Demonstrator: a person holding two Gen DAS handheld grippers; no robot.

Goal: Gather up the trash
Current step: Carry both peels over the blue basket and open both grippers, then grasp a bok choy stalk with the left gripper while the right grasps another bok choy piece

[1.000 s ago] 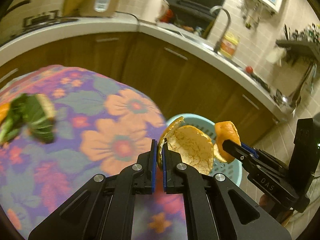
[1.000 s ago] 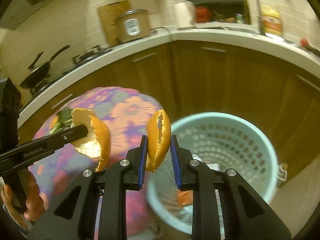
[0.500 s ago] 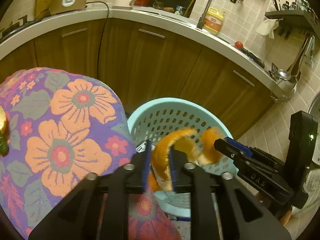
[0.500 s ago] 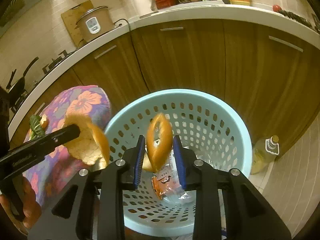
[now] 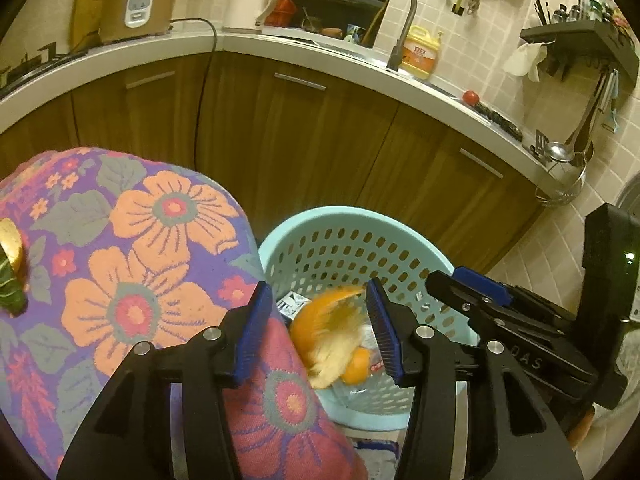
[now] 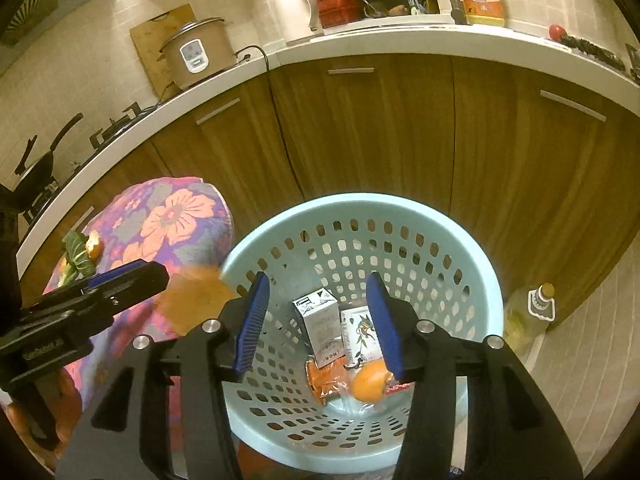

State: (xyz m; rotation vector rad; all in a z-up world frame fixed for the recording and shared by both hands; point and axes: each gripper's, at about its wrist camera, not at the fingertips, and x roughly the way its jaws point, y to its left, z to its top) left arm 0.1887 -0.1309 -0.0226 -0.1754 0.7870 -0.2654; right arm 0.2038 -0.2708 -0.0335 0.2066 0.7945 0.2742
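A light blue perforated trash basket (image 6: 472, 264) stands on the floor beside the flowered table; it also shows in the left wrist view (image 5: 404, 224). My right gripper (image 6: 318, 322) is open and empty above it. An orange peel (image 6: 370, 386) lies at the bottom among cartons and wrappers. My left gripper (image 5: 318, 328) is open above the basket's near edge. A blurred orange peel (image 5: 324, 328) is in the air between its fingers, and shows as a blur in the right wrist view (image 6: 196, 292). More peel (image 6: 94, 246) and a green leaf (image 6: 76, 258) lie on the table.
The table has a purple cloth with orange flowers (image 5: 132, 264). Brown kitchen cabinets (image 6: 380, 132) curve behind the basket under a white counter. A bottle (image 6: 528, 316) stands on the floor right of the basket. A rice cooker (image 5: 138, 6) and kettle (image 5: 250, 4) are on the counter.
Both grippers moved from the table to above the basket and opened. The right one's peel has dropped into the basket; the left one's peel has left its fingers and is falling.
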